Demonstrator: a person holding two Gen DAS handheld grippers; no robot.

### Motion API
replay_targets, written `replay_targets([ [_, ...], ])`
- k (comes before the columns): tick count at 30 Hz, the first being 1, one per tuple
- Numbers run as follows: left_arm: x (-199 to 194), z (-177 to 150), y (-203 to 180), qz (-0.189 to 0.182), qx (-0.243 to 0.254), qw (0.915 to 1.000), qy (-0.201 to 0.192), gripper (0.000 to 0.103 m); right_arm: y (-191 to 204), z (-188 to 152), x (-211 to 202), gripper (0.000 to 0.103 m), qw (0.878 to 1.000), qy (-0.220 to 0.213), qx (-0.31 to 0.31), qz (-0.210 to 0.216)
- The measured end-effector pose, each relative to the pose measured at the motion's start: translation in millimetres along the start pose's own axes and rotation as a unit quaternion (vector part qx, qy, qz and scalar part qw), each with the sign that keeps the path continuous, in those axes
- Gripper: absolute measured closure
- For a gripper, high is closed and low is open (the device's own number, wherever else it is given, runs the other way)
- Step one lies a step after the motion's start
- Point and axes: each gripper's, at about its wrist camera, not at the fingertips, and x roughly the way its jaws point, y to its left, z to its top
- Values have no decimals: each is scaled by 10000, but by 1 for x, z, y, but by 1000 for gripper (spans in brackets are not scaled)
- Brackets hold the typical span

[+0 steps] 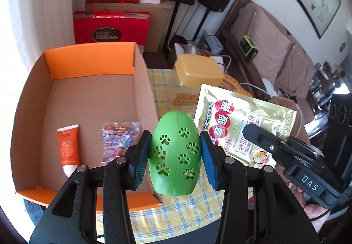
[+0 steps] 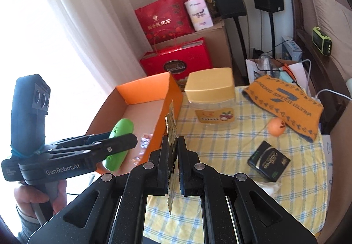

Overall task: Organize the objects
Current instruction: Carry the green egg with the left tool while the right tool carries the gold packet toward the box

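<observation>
Left wrist view: the left gripper, its jaws partly open, clamps a green egg-shaped case pierced with paw-print holes, a blue-faced pad pressed against each of the case's sides. The case is held upright above the near right corner of an open cardboard box with orange inner flaps, which stands on a table covered by a yellow checked cloth. On the box floor lie an orange tube with a white cap and, just right of it, a clear bag of small coloured pieces. To the right, the right gripper holds up a gold foil packet printed in red. Behind the packet stands a clear jar with a yellow lid. Right wrist view: the right gripper is closed all the way on the gold foil packet, seen edge-on between the two pads and rising above them. At left, a hand grips the handle of the left gripper, which carries the green egg-shaped case over the cardboard box. On the yellow checked cloth rest the clear jar, an orange ball, a small black box and an orange towel with dark lettering; the ball touches the towel's near edge.
</observation>
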Motion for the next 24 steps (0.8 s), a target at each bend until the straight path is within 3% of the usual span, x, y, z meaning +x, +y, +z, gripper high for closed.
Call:
replay_targets([
  [13,-13,20,75,380,-470,9980,-206,61,57,39,32,98,9992,-27,-345,189],
  [24,0,26,141,627,-886,9940,-110,61,99,65,127,97,9986,391,-337,95],
])
